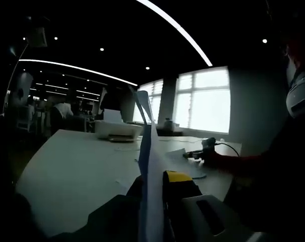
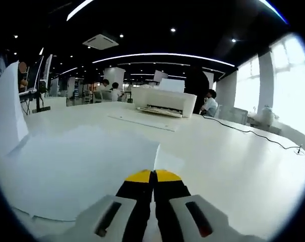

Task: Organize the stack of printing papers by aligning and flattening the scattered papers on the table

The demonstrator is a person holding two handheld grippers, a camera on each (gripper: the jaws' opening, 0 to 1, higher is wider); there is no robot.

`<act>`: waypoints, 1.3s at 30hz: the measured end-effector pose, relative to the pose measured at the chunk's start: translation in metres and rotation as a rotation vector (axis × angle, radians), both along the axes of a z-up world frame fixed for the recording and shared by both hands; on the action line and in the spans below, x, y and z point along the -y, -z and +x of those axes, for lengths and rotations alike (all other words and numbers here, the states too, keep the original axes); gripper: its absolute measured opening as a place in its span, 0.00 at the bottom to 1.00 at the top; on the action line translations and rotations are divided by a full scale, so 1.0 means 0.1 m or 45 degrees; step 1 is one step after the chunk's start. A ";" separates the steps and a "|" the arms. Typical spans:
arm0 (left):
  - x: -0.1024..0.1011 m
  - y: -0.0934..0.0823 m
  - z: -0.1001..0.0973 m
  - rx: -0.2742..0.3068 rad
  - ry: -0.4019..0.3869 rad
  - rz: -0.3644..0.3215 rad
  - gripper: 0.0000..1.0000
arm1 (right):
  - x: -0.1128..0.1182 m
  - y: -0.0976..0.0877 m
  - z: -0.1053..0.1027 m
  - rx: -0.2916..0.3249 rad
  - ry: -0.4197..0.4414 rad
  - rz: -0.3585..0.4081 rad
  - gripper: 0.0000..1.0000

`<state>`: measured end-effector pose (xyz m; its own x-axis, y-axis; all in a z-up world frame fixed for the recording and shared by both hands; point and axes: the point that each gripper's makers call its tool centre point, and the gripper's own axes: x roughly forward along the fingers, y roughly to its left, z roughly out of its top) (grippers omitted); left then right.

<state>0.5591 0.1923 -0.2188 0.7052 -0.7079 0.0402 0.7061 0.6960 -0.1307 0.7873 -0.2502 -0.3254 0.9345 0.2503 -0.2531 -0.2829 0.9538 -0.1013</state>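
Note:
A sheaf of white printing papers (image 1: 148, 166) stands on edge, rising between the jaws of my left gripper (image 1: 155, 184), which is shut on it. Its top corner leans left above the table. Across the white table (image 1: 76, 166), my right gripper (image 1: 198, 154) rests low on flat sheets, held by a hand in a red sleeve (image 1: 235, 164). In the right gripper view, my right gripper (image 2: 153, 176) is shut, its yellow tips together over the flat paper stack (image 2: 76, 161). Nothing shows between its jaws. The raised sheaf (image 2: 8, 108) stands at the far left.
A white printer (image 2: 165, 101) sits at the back of the table, also seen as the printer (image 1: 117, 130). A black cable (image 2: 253, 133) runs across the right side. People sit at desks behind. Bright windows (image 1: 207, 101) line the far wall.

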 end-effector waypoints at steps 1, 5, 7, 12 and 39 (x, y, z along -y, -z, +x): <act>0.00 0.00 0.00 -0.001 -0.001 0.000 0.06 | 0.00 -0.01 0.00 0.006 -0.001 0.006 0.00; 0.02 0.00 0.00 -0.002 0.002 0.004 0.06 | 0.00 -0.05 -0.01 0.027 -0.004 0.021 0.00; 0.03 -0.01 0.01 0.000 0.004 0.006 0.06 | 0.00 -0.08 -0.02 0.046 0.002 0.024 0.00; 0.02 -0.03 0.02 0.003 0.004 0.011 0.06 | 0.03 -0.12 -0.03 0.061 0.013 0.057 0.00; 0.04 -0.03 0.06 -0.002 -0.012 0.016 0.06 | 0.13 -0.36 -0.11 0.064 0.010 0.205 0.00</act>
